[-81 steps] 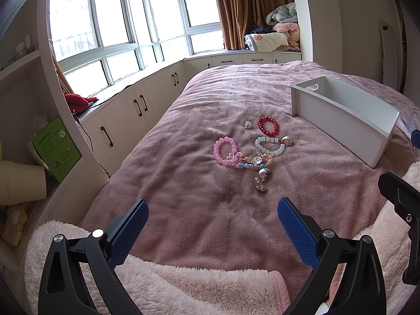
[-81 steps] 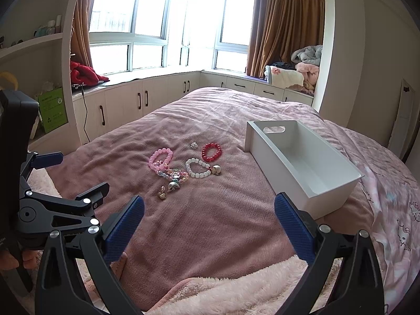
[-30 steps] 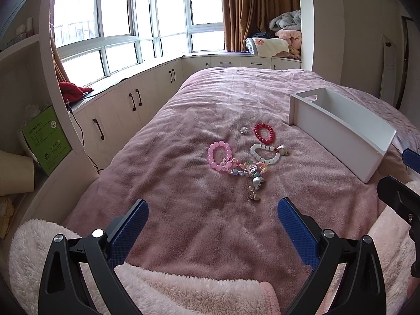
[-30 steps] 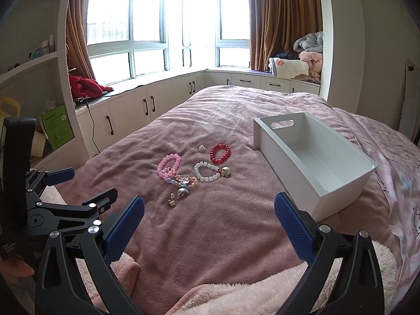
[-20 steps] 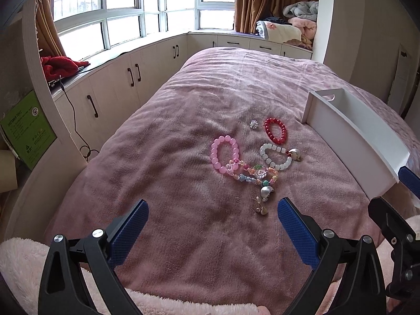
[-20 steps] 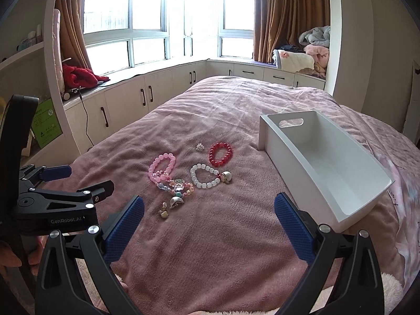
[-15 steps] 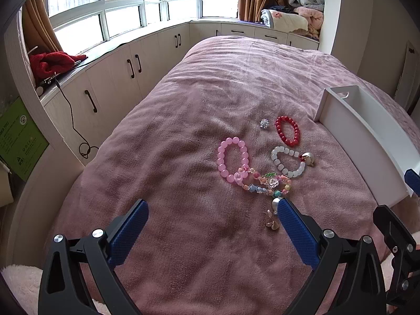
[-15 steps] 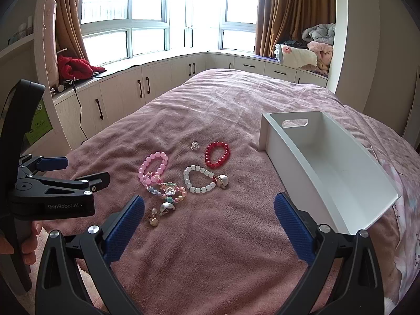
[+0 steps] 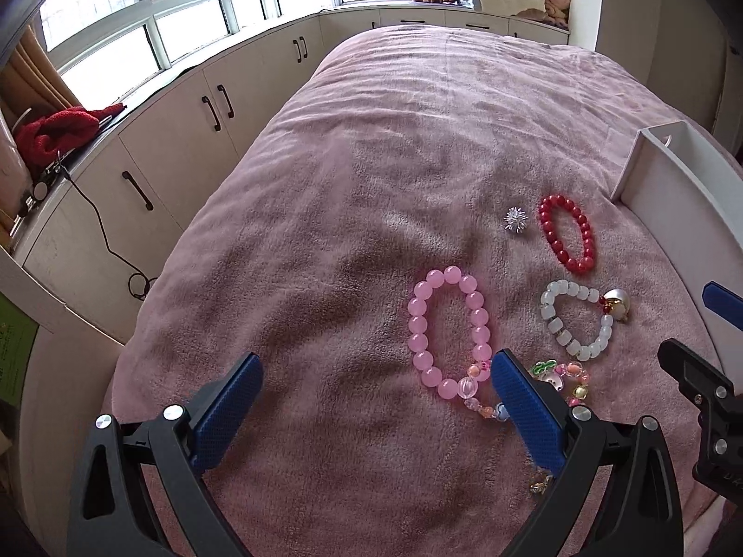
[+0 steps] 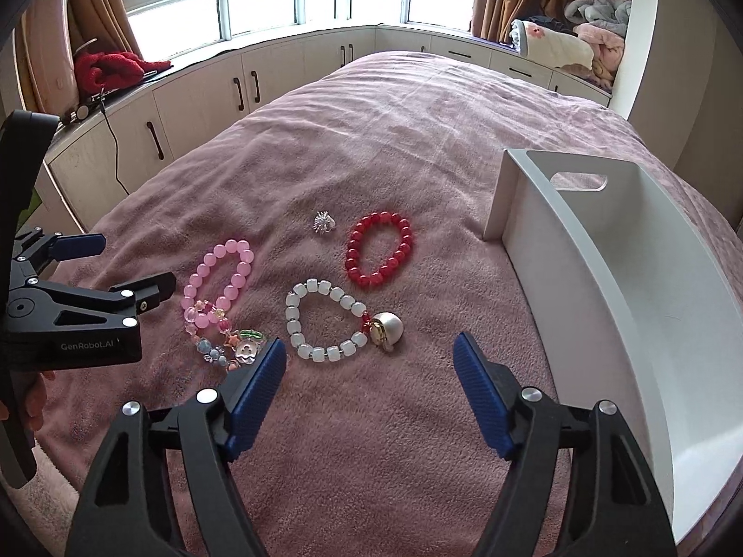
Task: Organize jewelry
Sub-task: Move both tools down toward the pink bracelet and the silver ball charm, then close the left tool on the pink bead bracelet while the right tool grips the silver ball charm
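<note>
Pink plush blanket [image 10: 381, 139] covers the bed where my jewelry lies in a loose cluster, and both of my grippers have dropped much closer to it than a moment ago, when they hung back near the foot of the bed.

My left gripper [image 9: 374, 387] is spread wide and holds nothing. The pink bead bracelet [image 9: 448, 332] lies just ahead of it at about 1 o'clock, with its right finger over part of the colorful charm bracelet [image 9: 564, 380] that touches the pink one.

My right gripper [image 10: 369, 371] is also wide and empty. The white bead bracelet [image 10: 325, 320] with its pearly bell [image 10: 387, 327] sits just beyond it at 12 o'clock. Farther out lies the red bead bracelet [image 10: 381, 248], and a small silver sparkly piece [image 10: 322, 223] rests at 11 o'clock.

The white storage bin [image 10: 650, 325] stands at my right gripper's 2 o'clock, near the red bracelet; the part of its inside that I can see is bare.

As I judge it, this lowering means I am lining up first pickups: nothing is sorted yet, and each gripper seems to have chosen a bracelet. The tangled charm strand may drag along with the pink one.
</note>
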